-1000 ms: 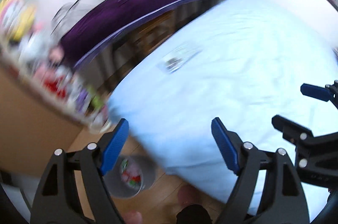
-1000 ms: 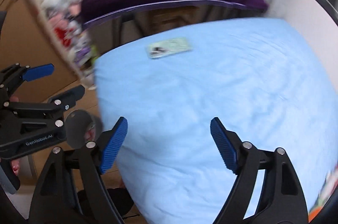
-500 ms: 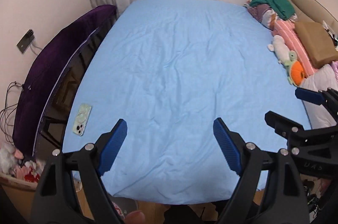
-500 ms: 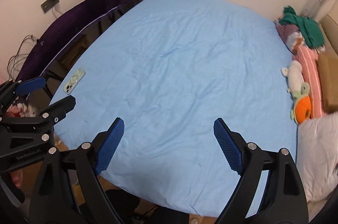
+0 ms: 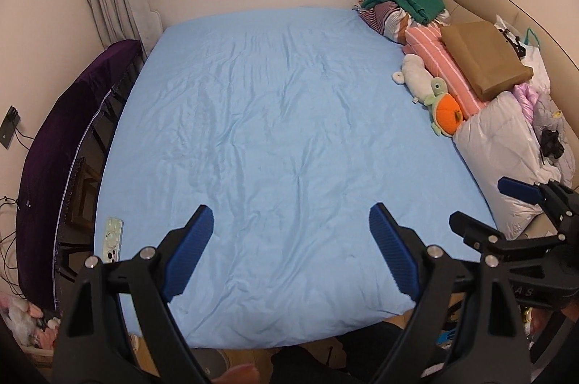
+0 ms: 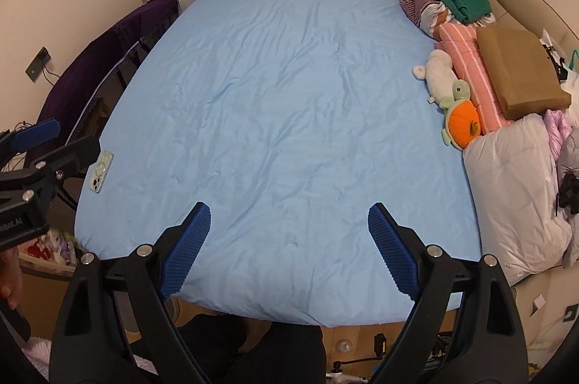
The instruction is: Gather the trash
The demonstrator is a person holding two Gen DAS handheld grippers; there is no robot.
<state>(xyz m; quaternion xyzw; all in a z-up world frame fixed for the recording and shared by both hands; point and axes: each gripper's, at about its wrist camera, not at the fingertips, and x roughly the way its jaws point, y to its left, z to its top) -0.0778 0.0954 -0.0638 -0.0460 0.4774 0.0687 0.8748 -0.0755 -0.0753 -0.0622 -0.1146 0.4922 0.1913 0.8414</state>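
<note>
Blue-padded left tongs (image 5: pixel 291 253) and right tongs (image 6: pixel 289 252) are hovering wide apart, gripping nothing, over the near edge of the bed (image 5: pixel 282 130). A phone (image 5: pixel 113 240) is lying at its near-left corner. No trash is showing on the sheet.

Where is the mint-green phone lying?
The mint-green phone lies on the left edge of the light-blue bed sheet, beside the purple-draped furniture.
</note>
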